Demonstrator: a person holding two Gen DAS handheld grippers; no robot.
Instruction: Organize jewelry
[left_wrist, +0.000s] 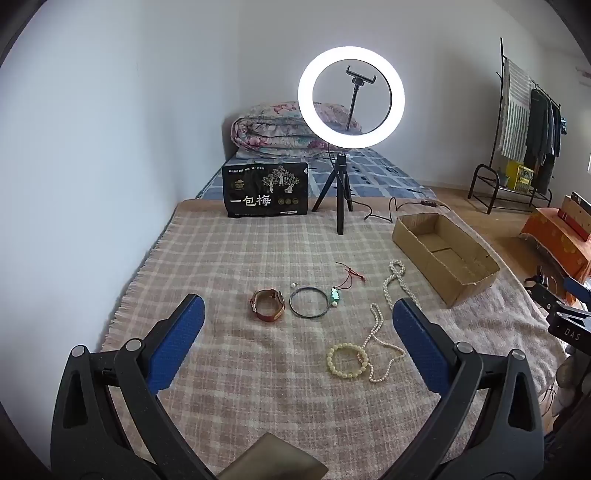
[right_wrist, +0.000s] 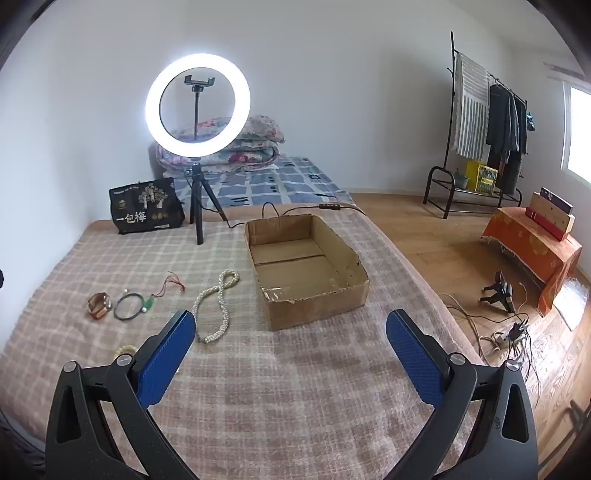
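Jewelry lies scattered on a plaid blanket (left_wrist: 236, 258). A brown amber bangle (left_wrist: 267, 305), a thin dark ring bracelet (left_wrist: 308, 301) with a green pendant on red cord (left_wrist: 335, 294), a thick pearl necklace (left_wrist: 397, 282), a thin pearl string (left_wrist: 376, 343) and a pale bead bracelet (left_wrist: 347, 360) are in the left wrist view. My left gripper (left_wrist: 297, 310) hangs open above them, holding nothing. An empty cardboard box (right_wrist: 306, 266) stands at the right. My right gripper (right_wrist: 290, 325) is open just in front of the box; the thick pearl necklace (right_wrist: 216, 304) lies by its left finger.
A lit ring light on a tripod (left_wrist: 351, 99) and a black printed bag (left_wrist: 266, 190) stand at the blanket's far edge, with a cable (right_wrist: 273, 212) behind the box. Folded quilts (left_wrist: 273, 127) lie beyond. A clothes rack (right_wrist: 487, 129) and floor cables (right_wrist: 509, 328) are at the right.
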